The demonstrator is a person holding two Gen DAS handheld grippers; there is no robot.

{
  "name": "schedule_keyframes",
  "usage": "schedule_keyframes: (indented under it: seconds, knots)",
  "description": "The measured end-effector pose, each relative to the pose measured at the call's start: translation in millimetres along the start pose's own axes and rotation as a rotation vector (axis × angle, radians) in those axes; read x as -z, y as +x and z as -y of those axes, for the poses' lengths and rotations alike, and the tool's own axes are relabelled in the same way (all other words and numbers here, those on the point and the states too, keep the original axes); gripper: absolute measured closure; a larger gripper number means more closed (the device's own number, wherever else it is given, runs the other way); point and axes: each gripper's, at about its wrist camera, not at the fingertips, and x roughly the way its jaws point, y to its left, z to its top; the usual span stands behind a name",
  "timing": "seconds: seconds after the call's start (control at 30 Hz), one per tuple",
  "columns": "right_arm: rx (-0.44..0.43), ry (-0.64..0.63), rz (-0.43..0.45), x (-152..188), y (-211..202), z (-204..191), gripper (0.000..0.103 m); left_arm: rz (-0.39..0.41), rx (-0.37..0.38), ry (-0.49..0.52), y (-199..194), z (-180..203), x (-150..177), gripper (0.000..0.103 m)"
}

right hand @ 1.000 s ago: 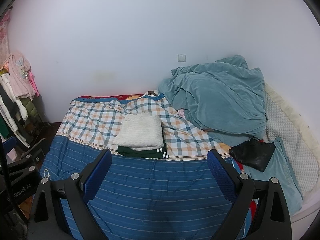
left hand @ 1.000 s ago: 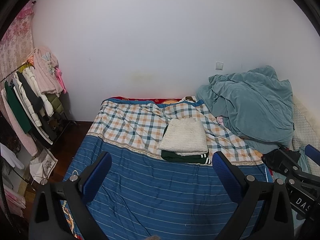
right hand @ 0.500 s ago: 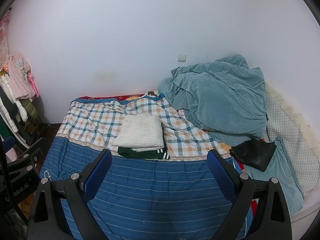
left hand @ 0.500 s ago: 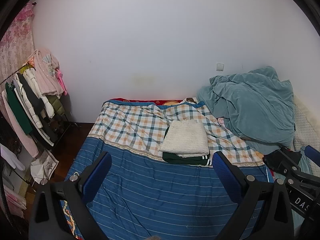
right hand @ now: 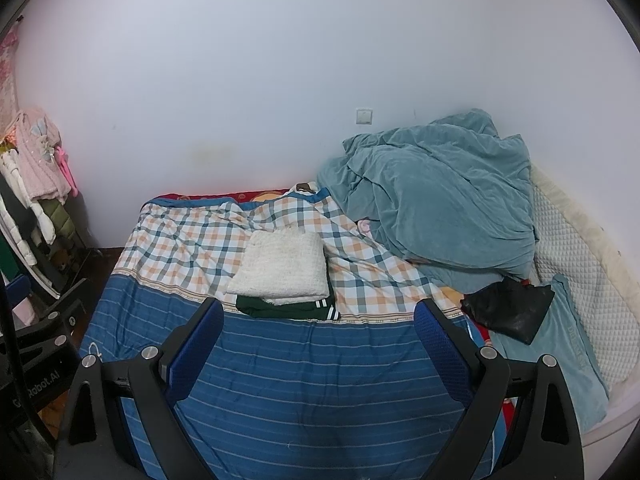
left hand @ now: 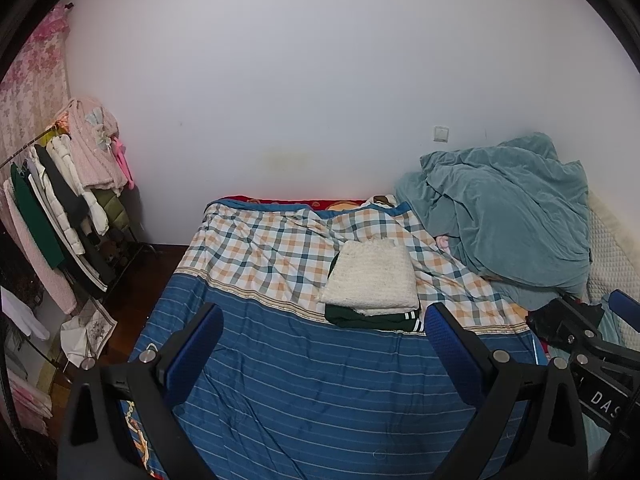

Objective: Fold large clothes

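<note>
A folded cream knit (left hand: 370, 278) (right hand: 280, 268) lies on top of a folded dark green garment with white stripes (left hand: 372, 319) (right hand: 286, 307) in the middle of the bed. A black garment (right hand: 508, 308) (left hand: 540, 320) lies crumpled at the bed's right side. My left gripper (left hand: 323, 320) stands open over the blue striped cover, nothing between its fingers. My right gripper (right hand: 319, 316) is open too and holds nothing. Both hang well short of the stack.
The bed has a blue striped and plaid cover (left hand: 320, 380) (right hand: 312, 384). A heap of teal blanket (left hand: 504, 216) (right hand: 436, 208) fills its right rear. A clothes rack (left hand: 60, 208) stands on the left. A teal pillow (right hand: 560, 356) lies at the right edge.
Both views have drifted only slightly; the stack and the black garment stay where they were. Both grippers remain open.
</note>
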Motion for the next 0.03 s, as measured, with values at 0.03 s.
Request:
schedule_keyframes:
  seconds: [0.03]
  knots:
    - [-0.001, 0.000, 0.000, 0.0, 0.2, -0.5, 0.006, -0.001, 0.001, 0.000, 0.5, -3.1, -0.6, 0.000]
